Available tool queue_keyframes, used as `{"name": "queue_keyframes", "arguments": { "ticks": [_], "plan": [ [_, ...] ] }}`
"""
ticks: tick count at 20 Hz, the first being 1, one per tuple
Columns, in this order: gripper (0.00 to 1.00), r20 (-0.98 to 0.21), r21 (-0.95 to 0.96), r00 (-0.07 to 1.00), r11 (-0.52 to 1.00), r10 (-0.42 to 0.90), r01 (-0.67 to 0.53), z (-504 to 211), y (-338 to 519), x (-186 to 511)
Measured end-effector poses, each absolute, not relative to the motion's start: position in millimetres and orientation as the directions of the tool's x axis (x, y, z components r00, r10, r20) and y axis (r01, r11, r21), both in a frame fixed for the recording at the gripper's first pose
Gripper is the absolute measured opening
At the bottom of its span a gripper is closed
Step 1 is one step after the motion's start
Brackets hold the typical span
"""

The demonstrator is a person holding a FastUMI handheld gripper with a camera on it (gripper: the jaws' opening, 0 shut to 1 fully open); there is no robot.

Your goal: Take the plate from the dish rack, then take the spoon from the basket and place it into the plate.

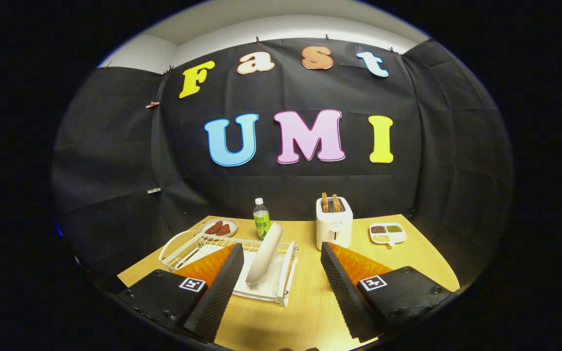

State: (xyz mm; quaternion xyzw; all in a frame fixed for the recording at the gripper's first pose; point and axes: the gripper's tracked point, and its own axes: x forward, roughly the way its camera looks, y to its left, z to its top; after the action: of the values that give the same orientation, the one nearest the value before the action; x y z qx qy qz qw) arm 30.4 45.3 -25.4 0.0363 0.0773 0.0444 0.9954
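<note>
In the white wire dish rack [190,246], just ahead of the tongs [277,287], a white plate [264,253] stands on its edge, slotted upright and seen almost edge-on. Nothing grips it. The tongs are spread wide and hold nothing; the plate sits in the gap between the two fingers but well clear of both, and the left finger overlaps the near corner of the rack.

So the task looks to be at its very start — the plate is not yet lifted out. I cannot make out a spoon or a basket with any certainty; a rounded wire part at the rack's far left end may be one, but that is a guess. Both the plate and the spoon steps are left to do.

Further out on the wooden bench [305,312]: a small plate of reddish food [218,227] behind the rack, a green-labelled bottle [261,219] beside it, a white toaster [333,222] with bread in its slots — and, to its right, a small divided dish of grains [387,233].
</note>
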Motion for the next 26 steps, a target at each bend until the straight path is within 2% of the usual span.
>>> {"name": "queue_keyframes", "arguments": {
  "ticks": [7,16,20,23,26],
  "plan": [
    [1.00,-0.229,0.111,0.964,0.988,0.131,-0.108,-26,65,93],
    [1.00,-0.494,0.256,0.857,0.967,0.145,-0.017,-90,77,162],
    [0.98,-0.549,0.288,0.823,0.957,0.148,0.020,-108,84,188],
    [0.97,-0.575,0.238,0.804,0.971,0.151,-0.012,-124,92,202],
    [0.81,-0.646,0.239,0.752,0.971,0.133,0.033,-146,93,203]
  ]
}}
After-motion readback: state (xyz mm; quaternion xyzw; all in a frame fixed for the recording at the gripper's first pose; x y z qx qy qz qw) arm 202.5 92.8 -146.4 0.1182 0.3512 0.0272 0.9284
